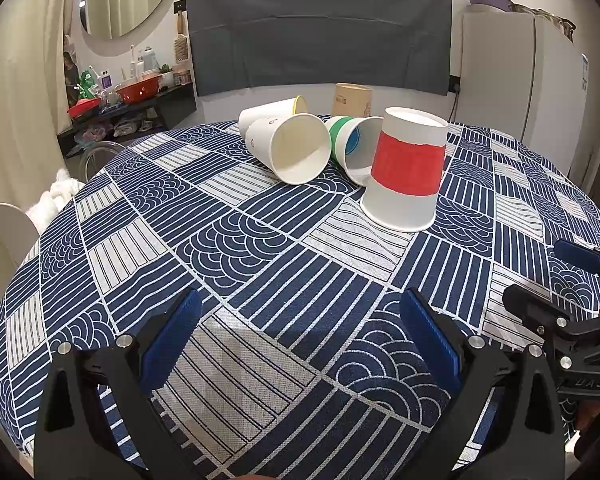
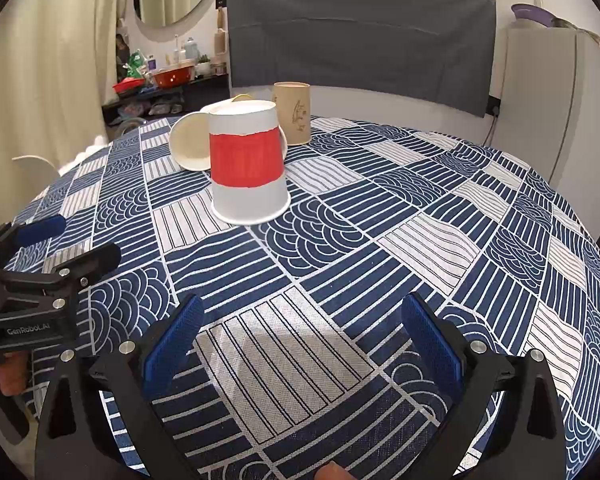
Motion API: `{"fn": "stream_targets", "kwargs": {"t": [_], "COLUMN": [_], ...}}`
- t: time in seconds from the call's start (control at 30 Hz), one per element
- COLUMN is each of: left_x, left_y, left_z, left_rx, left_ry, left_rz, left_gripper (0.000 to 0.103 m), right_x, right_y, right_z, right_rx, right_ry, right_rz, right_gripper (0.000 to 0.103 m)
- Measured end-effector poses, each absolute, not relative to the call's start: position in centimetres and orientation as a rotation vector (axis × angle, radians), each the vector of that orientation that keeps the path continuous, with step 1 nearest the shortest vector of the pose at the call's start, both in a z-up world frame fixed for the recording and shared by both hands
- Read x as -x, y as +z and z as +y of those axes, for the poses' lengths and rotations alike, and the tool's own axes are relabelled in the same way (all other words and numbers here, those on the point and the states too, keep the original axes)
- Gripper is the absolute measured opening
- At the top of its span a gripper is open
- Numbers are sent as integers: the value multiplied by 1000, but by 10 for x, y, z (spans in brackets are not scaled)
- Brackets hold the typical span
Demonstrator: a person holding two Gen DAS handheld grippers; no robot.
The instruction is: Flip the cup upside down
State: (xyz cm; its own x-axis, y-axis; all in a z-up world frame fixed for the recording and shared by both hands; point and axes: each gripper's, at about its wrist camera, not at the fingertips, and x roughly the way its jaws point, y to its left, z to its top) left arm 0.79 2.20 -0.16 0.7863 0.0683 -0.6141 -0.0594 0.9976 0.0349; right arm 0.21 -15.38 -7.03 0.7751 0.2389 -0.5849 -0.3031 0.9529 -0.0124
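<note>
Left tool (image 1: 300, 336) and right tool (image 2: 300, 336) gape, holding nothing — red-banded cup (image 2: 247, 168) stands rim-down beyond.

Table, patterned blue cloth (image 1: 260, 264): red-banded cup (image 1: 406, 170) inverted; three cups (image 1: 296, 148) lying; tan canister (image 2: 293, 112).

Both wrist views look low across the table (image 1: 260, 260), sharing the red-banded cup (image 2: 246, 168).

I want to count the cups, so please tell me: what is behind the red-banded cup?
Behind the red-banded cup lie three paper cups on their sides: a plain white one, a green-banded one and a yellow-rimmed one. A tan cylinder stands farther back, partly covered.
</note>
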Motion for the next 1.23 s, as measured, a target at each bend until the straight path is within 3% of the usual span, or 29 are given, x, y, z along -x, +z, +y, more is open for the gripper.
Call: {"fn": "stream_targets", "kwargs": {"t": [1.23], "left_x": [-5], "left_y": [0], "left_z": [20], "left_rx": [-29], "left_ry": [57], "left_rz": [645], "left_gripper": [97], "right_x": [-3], "right_y": [-71], "right_z": [-154], "right_rx": [104], "right_ry": [302], "right_rz": [622], "right_gripper": [95]}}
